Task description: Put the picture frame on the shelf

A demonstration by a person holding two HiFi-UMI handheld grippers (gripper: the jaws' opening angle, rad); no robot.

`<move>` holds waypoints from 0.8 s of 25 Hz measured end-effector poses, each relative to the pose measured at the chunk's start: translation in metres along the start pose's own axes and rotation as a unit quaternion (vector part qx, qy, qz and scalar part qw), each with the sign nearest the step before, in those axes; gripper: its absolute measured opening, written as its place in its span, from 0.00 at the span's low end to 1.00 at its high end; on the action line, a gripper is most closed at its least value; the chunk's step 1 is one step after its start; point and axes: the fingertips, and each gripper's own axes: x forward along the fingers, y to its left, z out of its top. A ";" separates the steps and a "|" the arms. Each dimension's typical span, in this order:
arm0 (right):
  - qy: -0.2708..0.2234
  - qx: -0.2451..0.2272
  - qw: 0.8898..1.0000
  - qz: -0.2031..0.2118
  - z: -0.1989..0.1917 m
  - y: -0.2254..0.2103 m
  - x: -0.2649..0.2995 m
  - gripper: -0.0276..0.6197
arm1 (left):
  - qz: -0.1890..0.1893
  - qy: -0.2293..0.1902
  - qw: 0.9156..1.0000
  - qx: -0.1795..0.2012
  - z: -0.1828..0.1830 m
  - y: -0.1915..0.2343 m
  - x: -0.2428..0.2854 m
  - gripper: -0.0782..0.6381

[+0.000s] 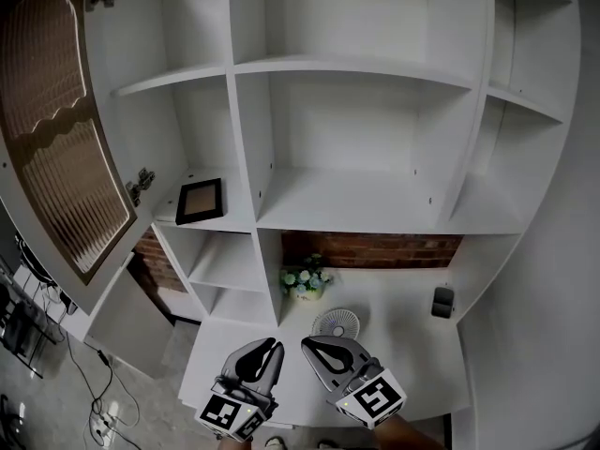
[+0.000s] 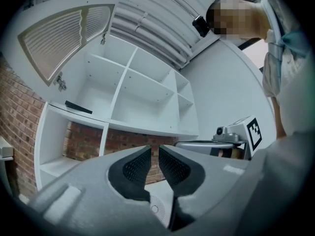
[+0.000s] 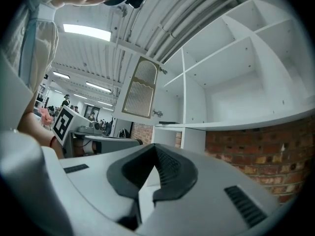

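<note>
Already the black rectangular picture frame (image 1: 200, 201) lies on the white shelf (image 1: 236, 217), leaving left gripper (image 2: 154, 149) (fingers slightly parted) and right gripper (image 3: 156, 149) (fingers together) empty.

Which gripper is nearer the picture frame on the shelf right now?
Left. The left gripper hangs below and right of the picture frame; the right gripper is farther right, both low over the desk.

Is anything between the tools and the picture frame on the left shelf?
Nothing visible. The picture frame lies in an open compartment, door swung aside; left tool and right tool sit lower, over the desk.
</note>
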 end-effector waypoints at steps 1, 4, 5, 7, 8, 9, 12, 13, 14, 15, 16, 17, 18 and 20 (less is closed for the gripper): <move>0.003 0.001 1.000 0.001 -0.003 0.000 -0.004 0.07 | -0.001 0.000 1.000 0.002 -0.003 -0.003 0.001 0.18; 0.013 -0.002 1.000 0.002 -0.012 -0.001 -0.015 0.07 | 0.000 0.002 1.000 0.000 -0.007 -0.014 0.005 0.18; 0.015 -0.005 1.000 0.003 -0.013 -0.001 -0.017 0.06 | 0.000 0.001 1.000 -0.003 -0.006 -0.018 0.006 0.18; 0.015 -0.010 1.000 0.004 -0.014 -0.001 -0.022 0.06 | -0.002 -0.005 1.000 -0.003 -0.004 -0.025 0.009 0.18; 0.013 -0.009 1.000 0.005 -0.013 -0.001 -0.025 0.06 | -0.001 -0.006 1.000 -0.001 -0.004 -0.027 0.010 0.18; 0.012 -0.007 1.000 0.006 -0.013 -0.001 -0.027 0.06 | 0.000 -0.007 1.000 0.000 -0.004 -0.030 0.010 0.18; 0.011 -0.002 1.000 0.008 -0.014 -0.002 -0.034 0.06 | 0.004 -0.002 1.000 0.002 -0.008 -0.035 0.011 0.18; 0.012 -0.001 1.000 0.008 -0.015 -0.003 -0.036 0.06 | 0.004 -0.002 1.000 0.003 -0.009 -0.037 0.011 0.18; 0.012 -0.001 1.000 0.009 -0.016 -0.003 -0.038 0.06 | 0.002 -0.005 1.000 0.003 -0.009 -0.039 0.012 0.18; 0.012 -0.001 1.000 0.009 -0.016 -0.004 -0.040 0.06 | -0.001 -0.006 1.000 0.003 -0.010 -0.041 0.013 0.18; 0.011 0.000 1.000 0.009 -0.017 -0.004 -0.042 0.06 | -0.001 -0.002 1.000 0.002 -0.012 -0.043 0.013 0.18; 0.012 0.001 1.000 0.009 -0.017 -0.005 -0.044 0.06 | -0.001 0.003 1.000 0.002 -0.015 -0.044 0.013 0.18; 0.012 0.003 1.000 0.007 -0.018 -0.006 -0.045 0.06 | -0.002 0.005 1.000 0.003 -0.016 -0.045 0.014 0.18; 0.013 0.007 1.000 0.005 -0.018 -0.008 -0.048 0.06 | -0.006 -0.002 1.000 0.003 -0.012 -0.049 0.016 0.18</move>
